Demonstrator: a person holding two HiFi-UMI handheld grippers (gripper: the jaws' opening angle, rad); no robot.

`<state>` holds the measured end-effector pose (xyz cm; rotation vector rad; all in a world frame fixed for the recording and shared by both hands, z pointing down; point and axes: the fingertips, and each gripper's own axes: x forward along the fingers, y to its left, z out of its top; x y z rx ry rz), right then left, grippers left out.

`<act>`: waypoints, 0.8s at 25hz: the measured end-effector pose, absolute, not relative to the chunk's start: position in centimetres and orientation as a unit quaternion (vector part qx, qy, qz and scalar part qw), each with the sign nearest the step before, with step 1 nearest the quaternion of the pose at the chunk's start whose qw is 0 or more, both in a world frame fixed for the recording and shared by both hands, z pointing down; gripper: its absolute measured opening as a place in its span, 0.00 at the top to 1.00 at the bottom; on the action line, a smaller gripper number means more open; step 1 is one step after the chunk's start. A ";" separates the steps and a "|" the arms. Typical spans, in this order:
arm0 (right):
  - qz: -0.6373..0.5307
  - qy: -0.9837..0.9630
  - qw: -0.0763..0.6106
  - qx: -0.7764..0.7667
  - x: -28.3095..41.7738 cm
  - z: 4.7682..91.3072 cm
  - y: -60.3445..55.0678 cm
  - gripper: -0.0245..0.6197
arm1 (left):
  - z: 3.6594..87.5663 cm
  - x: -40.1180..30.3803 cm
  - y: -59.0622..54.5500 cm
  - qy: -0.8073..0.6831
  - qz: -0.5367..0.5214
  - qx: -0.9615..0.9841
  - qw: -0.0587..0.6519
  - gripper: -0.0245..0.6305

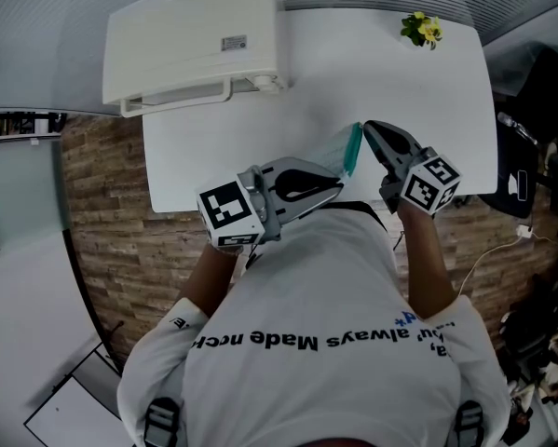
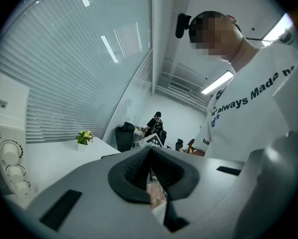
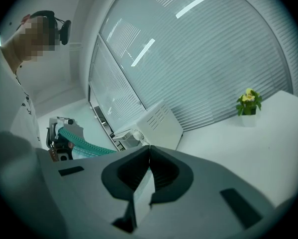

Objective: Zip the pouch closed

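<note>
A see-through pouch (image 1: 338,153) with a teal zipper (image 1: 354,151) hangs in the air above the near edge of the white table (image 1: 213,156). My left gripper (image 1: 337,186) is shut on its lower end. My right gripper (image 1: 368,127) is shut at the zipper's far end; the pull itself is hidden. In the right gripper view the teal zipper (image 3: 86,142) runs left from my closed right gripper (image 3: 149,148) to the left gripper (image 3: 59,141). The left gripper view shows its gripper (image 2: 149,151) with tips together and no pouch visible, and the right gripper's marker cube (image 2: 151,140) just beyond.
A white oven-like appliance (image 1: 195,40) stands at the table's back left and a small potted plant (image 1: 421,29) at the back right. Dark chairs and cables (image 1: 539,166) are to the right. A brick-pattern floor (image 1: 102,203) lies left of the table.
</note>
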<state>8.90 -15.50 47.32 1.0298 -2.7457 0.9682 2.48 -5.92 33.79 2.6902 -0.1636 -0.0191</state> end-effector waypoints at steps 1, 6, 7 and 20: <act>0.313 -0.889 0.027 0.334 8.9 47.4 -15.5 0.95 | 33.8 2.5 -5.9 -0.059 -0.007 0.974 0.220 0.93; 0.314 -0.888 0.033 0.336 8.9 47.5 -15.5 0.95 | 33.9 2.5 -5.9 -0.058 -0.003 0.973 0.223 0.93; 0.314 -0.887 0.033 0.336 8.8 47.5 -15.5 0.95 | 33.9 2.5 -5.9 -0.058 -0.003 0.973 0.223 0.93; 0.313 -0.887 0.037 0.338 8.8 48.2 -15.6 0.95 | 34.1 2.4 -5.8 -0.055 -0.006 0.972 0.227 0.93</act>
